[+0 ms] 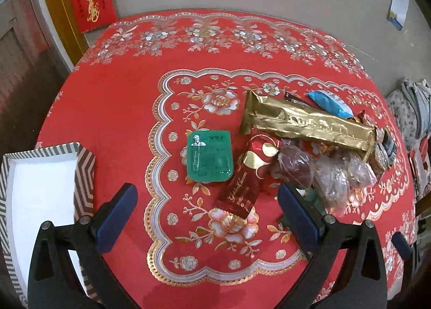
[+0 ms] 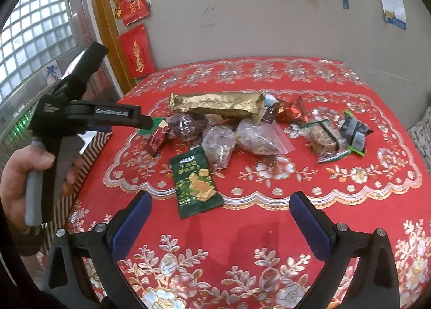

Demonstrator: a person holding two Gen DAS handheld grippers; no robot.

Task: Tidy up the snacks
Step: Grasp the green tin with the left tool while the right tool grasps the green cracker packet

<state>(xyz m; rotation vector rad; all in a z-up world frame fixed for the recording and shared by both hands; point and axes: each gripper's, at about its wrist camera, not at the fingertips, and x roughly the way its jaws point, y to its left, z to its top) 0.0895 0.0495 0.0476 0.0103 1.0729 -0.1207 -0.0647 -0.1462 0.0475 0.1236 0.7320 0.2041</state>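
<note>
A pile of snacks lies on the red tablecloth (image 1: 113, 109). In the left wrist view I see a green sauce tub (image 1: 210, 156), a red Golden Crown packet (image 1: 246, 177), a long gold packet (image 1: 307, 121), a blue packet (image 1: 330, 103) and clear bags of dried fruit (image 1: 331, 174). My left gripper (image 1: 207, 198) is open and empty, hovering just before the red packet. My right gripper (image 2: 221, 209) is open and empty, just short of a dark green biscuit packet (image 2: 195, 182). The left gripper's body (image 2: 80, 117) shows at the left of the right wrist view.
A striped box with a white inside (image 1: 40, 190) stands at the table's left edge. The right wrist view shows more snacks: clear bags (image 2: 258, 134), a nut bar (image 2: 324, 136), a black packet (image 2: 354, 131), red foil sweets (image 2: 292, 111). The wall (image 2: 242, 26) stands behind the table.
</note>
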